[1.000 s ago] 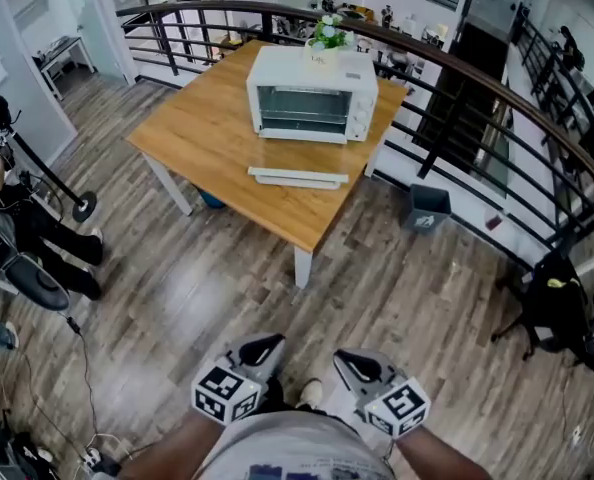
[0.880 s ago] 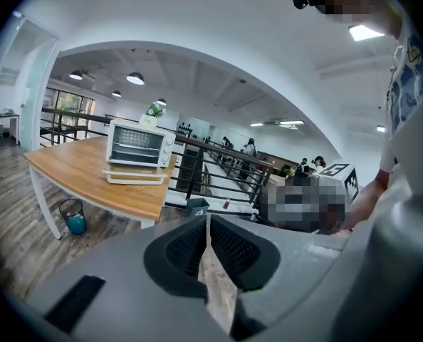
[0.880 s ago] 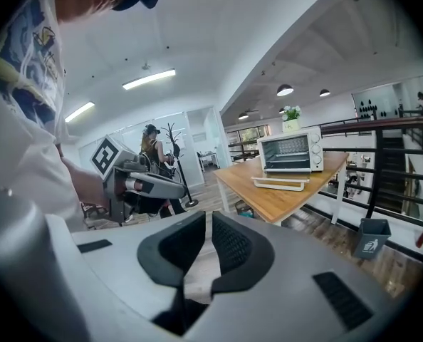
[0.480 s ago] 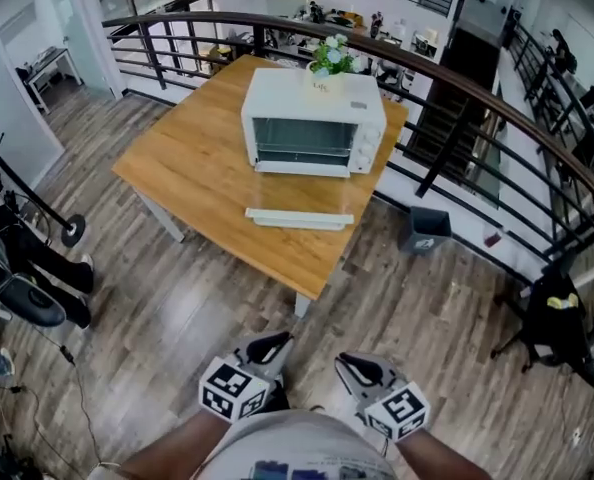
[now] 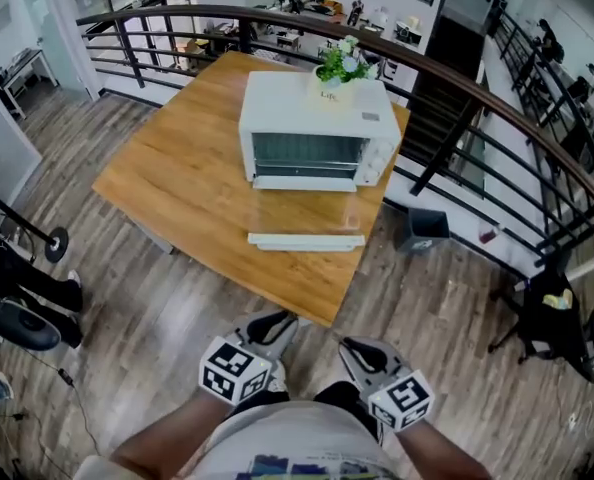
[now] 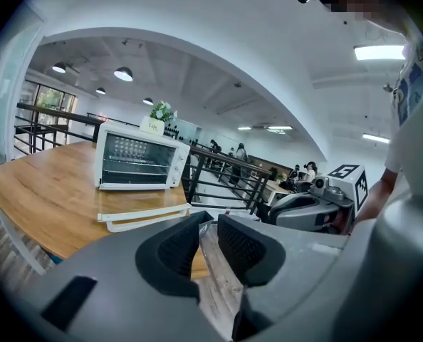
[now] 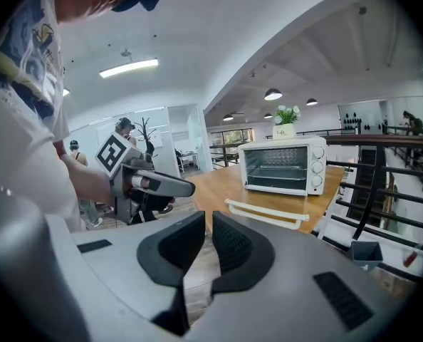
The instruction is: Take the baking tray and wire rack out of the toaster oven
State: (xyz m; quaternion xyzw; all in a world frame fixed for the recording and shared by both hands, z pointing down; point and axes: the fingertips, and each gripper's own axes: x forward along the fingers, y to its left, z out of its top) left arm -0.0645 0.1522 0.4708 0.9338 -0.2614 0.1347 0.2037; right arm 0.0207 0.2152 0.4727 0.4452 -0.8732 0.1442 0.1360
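Barely ajar, empty: left claw (just opening), right claw

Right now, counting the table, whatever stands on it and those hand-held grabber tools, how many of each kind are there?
wooden table: 1
toaster oven, door folded down: 1
potted plant, on top of the oven: 1
hand-held grippers: 2, the left gripper and the right gripper
Total: 5
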